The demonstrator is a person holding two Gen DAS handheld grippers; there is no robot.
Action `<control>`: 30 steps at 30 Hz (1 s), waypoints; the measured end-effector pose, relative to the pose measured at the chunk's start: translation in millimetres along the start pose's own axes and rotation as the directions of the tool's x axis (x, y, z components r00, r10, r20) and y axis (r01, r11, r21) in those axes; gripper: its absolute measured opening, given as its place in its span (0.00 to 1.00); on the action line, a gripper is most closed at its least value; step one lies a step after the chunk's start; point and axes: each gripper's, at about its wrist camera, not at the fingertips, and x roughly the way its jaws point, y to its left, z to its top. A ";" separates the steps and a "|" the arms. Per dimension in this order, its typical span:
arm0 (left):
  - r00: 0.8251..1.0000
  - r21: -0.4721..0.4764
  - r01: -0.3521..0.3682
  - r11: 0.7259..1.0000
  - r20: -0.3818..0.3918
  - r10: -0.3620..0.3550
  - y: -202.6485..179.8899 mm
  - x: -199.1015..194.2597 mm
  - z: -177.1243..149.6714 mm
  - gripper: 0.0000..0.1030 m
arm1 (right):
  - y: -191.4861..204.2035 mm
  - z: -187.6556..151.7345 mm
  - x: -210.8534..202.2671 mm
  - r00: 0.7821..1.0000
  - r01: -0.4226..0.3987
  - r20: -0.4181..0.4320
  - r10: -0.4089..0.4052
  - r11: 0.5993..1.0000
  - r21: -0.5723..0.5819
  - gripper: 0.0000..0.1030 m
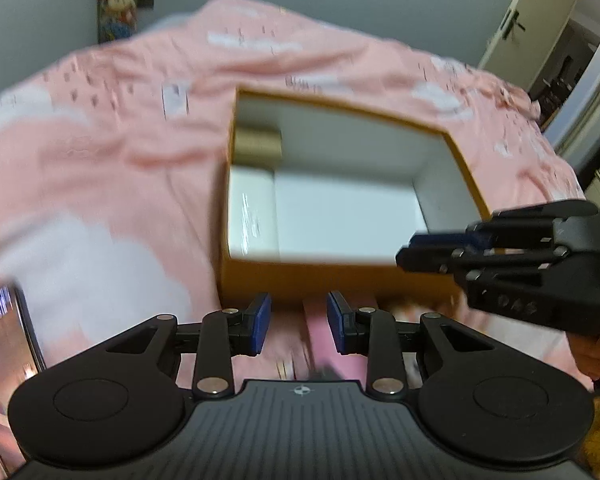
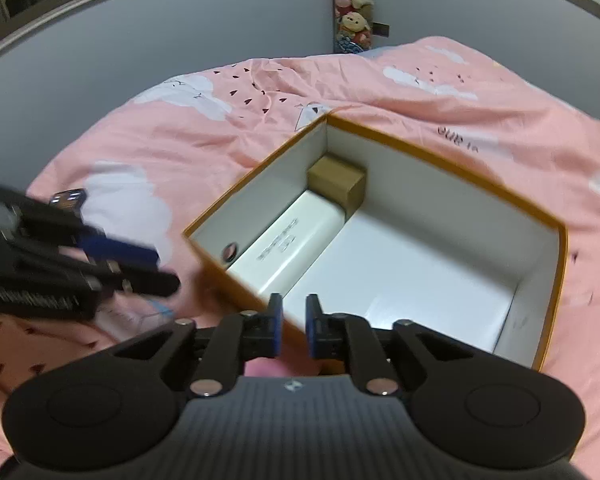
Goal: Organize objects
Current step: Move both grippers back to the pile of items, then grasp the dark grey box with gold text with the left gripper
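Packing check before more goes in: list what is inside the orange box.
Inside the orange box: a white rectangular box lying along one wall and a small brown cardboard box in the far corner. The remaining floor is bare white; anything beneath the white box is hidden.

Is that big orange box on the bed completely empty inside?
No: in the right wrist view the orange box holds a white box lying along one wall and a small brown box in its far corner.
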 end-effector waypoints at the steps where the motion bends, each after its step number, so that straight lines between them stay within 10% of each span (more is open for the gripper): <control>1: 1.000 -0.007 -0.001 1.000 -0.019 0.001 0.5 2.5 -7.0 0.35 | 2.2 -6.3 -2.7 1.000 -0.006 0.003 0.006 1.000 0.017 0.22; 14: 0.985 -0.103 -0.080 0.991 -0.163 0.062 21.8 15.8 -60.2 0.41 | 29.4 -62.7 -1.0 0.983 -0.155 -0.066 0.174 0.961 0.229 0.43; 30: 0.984 -0.081 -0.097 0.992 -0.157 0.083 20.2 17.2 -65.2 0.41 | 21.9 -76.5 30.3 0.936 -0.275 -0.097 0.338 0.875 0.398 0.38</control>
